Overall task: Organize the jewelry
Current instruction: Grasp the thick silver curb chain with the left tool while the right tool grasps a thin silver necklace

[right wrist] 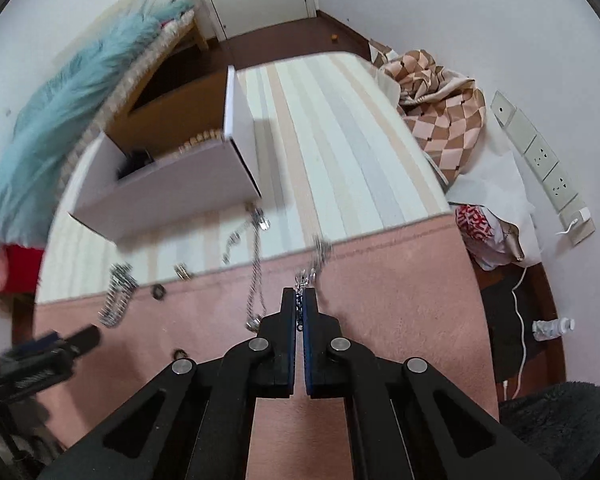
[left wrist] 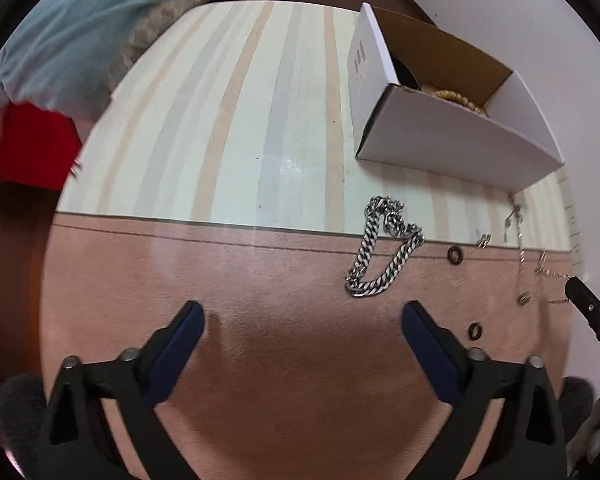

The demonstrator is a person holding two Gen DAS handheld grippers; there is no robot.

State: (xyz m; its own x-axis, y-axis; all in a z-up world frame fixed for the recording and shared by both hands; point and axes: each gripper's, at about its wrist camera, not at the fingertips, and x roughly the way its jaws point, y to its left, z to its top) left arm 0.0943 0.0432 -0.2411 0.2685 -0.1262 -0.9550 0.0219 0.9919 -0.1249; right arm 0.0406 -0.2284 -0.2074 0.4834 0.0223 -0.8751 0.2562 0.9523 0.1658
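Here the left gripper (left wrist: 302,314) is hovering over the pink cloth (left wrist: 260,360) with its blue-padded jaws standing wide and nothing between them. Just ahead and to its right, a heavy silver curb chain (left wrist: 384,248) is lying in a loose loop, straddling the seam where the pink cloth is meeting the striped cloth (left wrist: 228,112). Right of the chain, a small dark ring (left wrist: 455,255) is sitting on the pink, and a second dark ring (left wrist: 475,331) is resting nearer the gripper's right finger. Further right, a pair of small hoops (left wrist: 483,240) is lying at the seam, and a thin silver chain (left wrist: 520,248) is trailing down across both cloths. Behind all this, a white cardboard box (left wrist: 440,140) is standing open on the stripes, with a beaded wooden piece (left wrist: 456,98) showing inside it.

In the right wrist view, the right gripper (right wrist: 299,300) is pinching a fine chain (right wrist: 314,264), its jaws pressed together on the links, which are running out ahead of the tips towards the seam. The chain there is blurred, so its pattern cannot be told. At the far right, a chequered cloth (right wrist: 440,112) is lying bunched beside the table.
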